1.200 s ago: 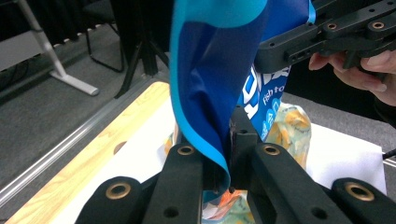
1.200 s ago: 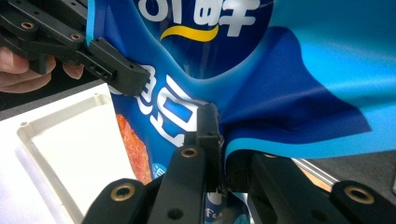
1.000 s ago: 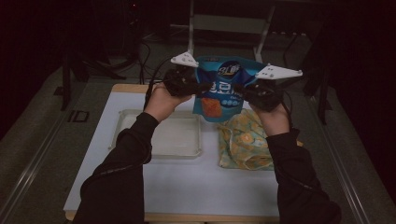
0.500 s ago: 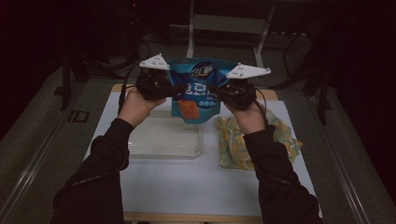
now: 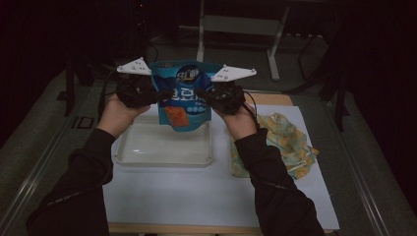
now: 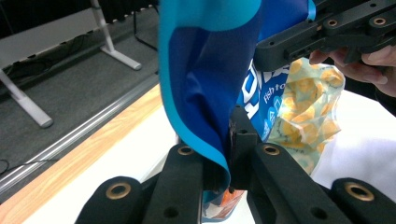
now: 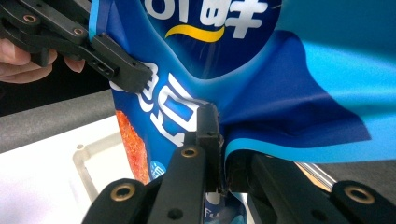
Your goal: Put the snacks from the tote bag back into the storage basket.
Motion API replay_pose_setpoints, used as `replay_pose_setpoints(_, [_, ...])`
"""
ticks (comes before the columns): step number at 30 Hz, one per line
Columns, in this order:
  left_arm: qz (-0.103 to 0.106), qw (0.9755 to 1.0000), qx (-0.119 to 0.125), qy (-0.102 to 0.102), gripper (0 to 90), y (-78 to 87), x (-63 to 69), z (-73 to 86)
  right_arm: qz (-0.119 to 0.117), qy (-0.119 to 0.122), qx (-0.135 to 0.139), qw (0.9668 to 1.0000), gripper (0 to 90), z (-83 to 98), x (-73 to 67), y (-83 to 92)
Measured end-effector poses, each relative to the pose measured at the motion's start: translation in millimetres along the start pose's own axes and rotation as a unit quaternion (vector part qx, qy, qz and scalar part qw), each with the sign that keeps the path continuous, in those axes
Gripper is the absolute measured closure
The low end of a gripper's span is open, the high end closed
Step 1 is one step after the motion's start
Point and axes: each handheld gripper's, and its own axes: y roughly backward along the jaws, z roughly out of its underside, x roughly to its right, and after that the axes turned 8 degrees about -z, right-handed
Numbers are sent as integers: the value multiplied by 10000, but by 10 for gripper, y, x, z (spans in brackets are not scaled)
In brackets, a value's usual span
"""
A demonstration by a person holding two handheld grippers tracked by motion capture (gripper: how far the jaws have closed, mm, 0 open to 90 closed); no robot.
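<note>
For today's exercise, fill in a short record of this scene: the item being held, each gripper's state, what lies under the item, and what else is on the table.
Held item: blue snack bag, lifted off the table
Left gripper: shut on the bag's left edge
Right gripper: shut on the bag's right edge
Below the bag: clear tray, nothing seen inside it
Beside the tray: yellow patterned pouch, lying on the white mat

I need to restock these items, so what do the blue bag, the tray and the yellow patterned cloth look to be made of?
The blue bag looks like glossy printed plastic film: it creases sharply and shines where the jaws pinch it. The tray seems to be clear, smooth plastic, since the white table shows through it. The yellow patterned cloth looks like soft, matt woven fabric, lying in loose folds, though the weave is too small to tell.
</note>
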Motion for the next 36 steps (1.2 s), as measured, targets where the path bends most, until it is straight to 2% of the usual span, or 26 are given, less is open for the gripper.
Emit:
replay_pose_setpoints(10, [-119, 9999, -103, 53, 866, 189, -135, 161, -174, 3, -45, 9998, 870, -67, -136, -255])
replay_pose_setpoints(16, [-125, 9999, -76, 73, 866, 219, -177, 258, -202, 43, -26, 9998, 871, -50, -187, -342])
replay_pose_setpoints(29, [-87, 9996, -176, 188, 866, 74, -281, 574, -232, -69, -151, 9996, 871, 148, -203, -585])
replay_pose_setpoints(32, [-30, 9994, -220, 268, 866, -12, -324, 707, -242, -160, -222, 9993, 871, 279, -193, -702])
replay_pose_setpoints(34, [-30, 9994, -220, 268, 866, -12, -324, 707, -250, -193, -238, 9992, 871, 300, -190, -720])
replay_pose_setpoints(36, [-1, 9993, -212, 318, 866, -75, -361, 804, -230, -208, -245, 9992, 873, 355, -185, -771])
